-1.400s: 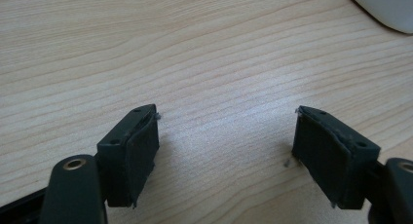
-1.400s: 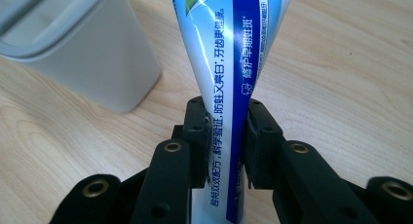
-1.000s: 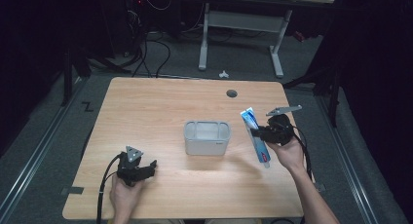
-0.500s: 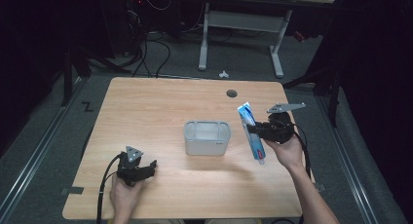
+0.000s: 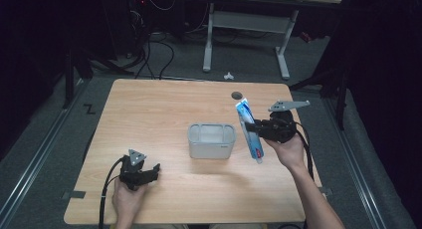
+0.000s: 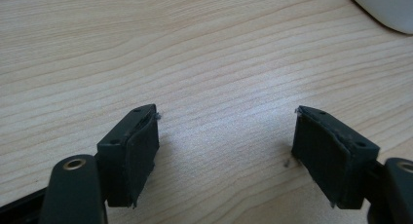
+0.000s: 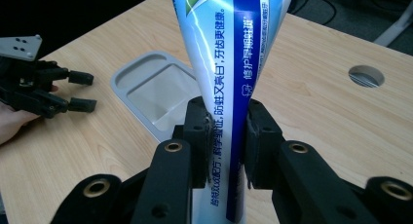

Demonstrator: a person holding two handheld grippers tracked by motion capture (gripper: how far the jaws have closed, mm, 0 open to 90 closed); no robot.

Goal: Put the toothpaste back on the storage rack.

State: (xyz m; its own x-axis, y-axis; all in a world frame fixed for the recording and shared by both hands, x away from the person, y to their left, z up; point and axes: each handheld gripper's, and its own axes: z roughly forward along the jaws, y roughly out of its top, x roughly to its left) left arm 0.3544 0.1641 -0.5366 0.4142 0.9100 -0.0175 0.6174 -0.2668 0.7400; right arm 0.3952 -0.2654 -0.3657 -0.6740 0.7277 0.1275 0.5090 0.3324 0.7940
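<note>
Between the two black jaws of the right gripper sits a blue-and-white toothpaste tube, pinched flat across its middle, with printed lettering running up its face. From above, the tube is held off the wooden table, tilted, just to the right of a grey rectangular tray-like container at mid-table. My reading is that the carry is under way: the tube is lifted and close to the container, so the likely next move is to swing it over the open top, lower it and release, which calls for laying the long tube along the container's length rather than across a wall.

Farther out, the left gripper rests low at the near left of the table, well apart from the container, its jaws spread wide with bare wood between them.

Along the right gripper's jaws, the container's shallow empty inside and the tube's lettering are plain; overhead these blur, but the spacing of everything is clear.
</note>
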